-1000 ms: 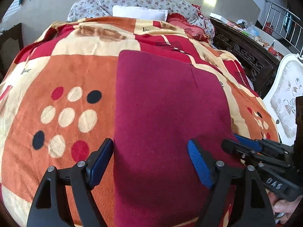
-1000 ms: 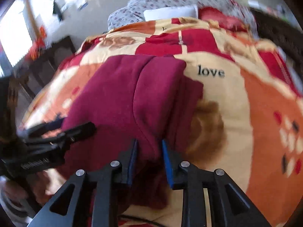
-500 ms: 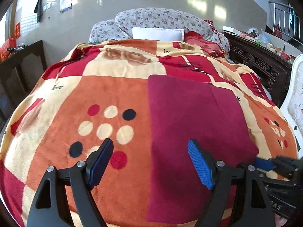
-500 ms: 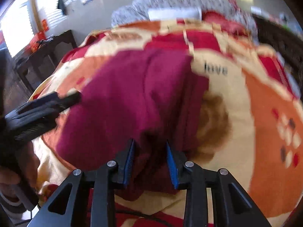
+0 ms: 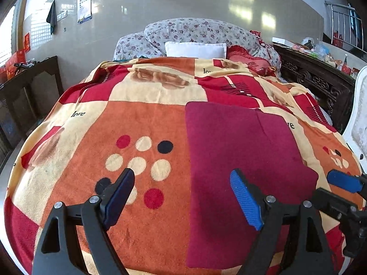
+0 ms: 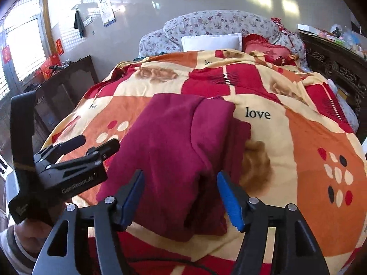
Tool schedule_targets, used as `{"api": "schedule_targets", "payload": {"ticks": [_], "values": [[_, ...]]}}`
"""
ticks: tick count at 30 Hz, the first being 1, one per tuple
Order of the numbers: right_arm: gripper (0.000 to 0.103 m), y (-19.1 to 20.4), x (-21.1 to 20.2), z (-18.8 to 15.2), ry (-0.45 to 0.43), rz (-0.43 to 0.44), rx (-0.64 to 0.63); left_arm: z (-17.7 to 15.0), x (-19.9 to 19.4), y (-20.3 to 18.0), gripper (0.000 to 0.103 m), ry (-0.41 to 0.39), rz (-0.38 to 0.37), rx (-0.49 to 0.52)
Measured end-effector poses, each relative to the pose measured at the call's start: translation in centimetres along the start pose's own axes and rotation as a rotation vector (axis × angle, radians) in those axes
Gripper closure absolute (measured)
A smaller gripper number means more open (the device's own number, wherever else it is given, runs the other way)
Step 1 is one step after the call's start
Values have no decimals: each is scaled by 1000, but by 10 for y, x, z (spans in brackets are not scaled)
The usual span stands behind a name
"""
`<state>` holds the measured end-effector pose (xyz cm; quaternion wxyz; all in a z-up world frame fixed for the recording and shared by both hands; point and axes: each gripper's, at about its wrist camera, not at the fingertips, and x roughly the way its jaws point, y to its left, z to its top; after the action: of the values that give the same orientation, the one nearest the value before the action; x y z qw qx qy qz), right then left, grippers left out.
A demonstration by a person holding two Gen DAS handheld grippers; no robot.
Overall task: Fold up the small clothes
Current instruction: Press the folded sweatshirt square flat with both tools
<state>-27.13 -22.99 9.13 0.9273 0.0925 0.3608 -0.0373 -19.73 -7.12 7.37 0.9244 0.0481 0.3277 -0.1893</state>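
Observation:
A dark red folded garment [image 5: 240, 149] lies flat on the patterned blanket [image 5: 137, 123], right of the middle in the left wrist view. My left gripper [image 5: 182, 197] hovers over its near left edge, jaws opening wide, with no pad touching the cloth. In the right wrist view the garment [image 6: 179, 142] shows a folded layer on top. My right gripper [image 6: 181, 188] straddles its near edge, jaws opening, pads clear of the fabric. The left gripper [image 6: 87, 146] appears at the left, held by a hand. The right gripper's blue pad [image 5: 344, 183] shows at the far right.
The blanket covers a bed with a white pillow [image 5: 195, 49] and flowered bedding [image 5: 197, 29] at the far end. A dark wooden cabinet [image 5: 29, 87] stands to the left. A carved dark wood piece [image 5: 316, 80] and a white chair [image 5: 360, 114] stand to the right.
My right gripper has let go of the garment's near edge, spread its jaws and drawn back. The left gripper has pulled back and tilted up. The garment now lies flat.

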Motion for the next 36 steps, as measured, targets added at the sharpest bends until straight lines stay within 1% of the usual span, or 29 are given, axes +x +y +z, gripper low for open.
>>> {"api": "schedule_targets", "payload": {"ticks": [9,18,36], "values": [[32,-3,5,5,8,-11,27,-1,-3,2,18,-4,-3,6],[27,-5,4,4,0,-8,43,-1,-9,1,18,-31,19,11],[22,-5,12,-2,21,-3,56,-2,-9,0,18,-22,24,11]]}}
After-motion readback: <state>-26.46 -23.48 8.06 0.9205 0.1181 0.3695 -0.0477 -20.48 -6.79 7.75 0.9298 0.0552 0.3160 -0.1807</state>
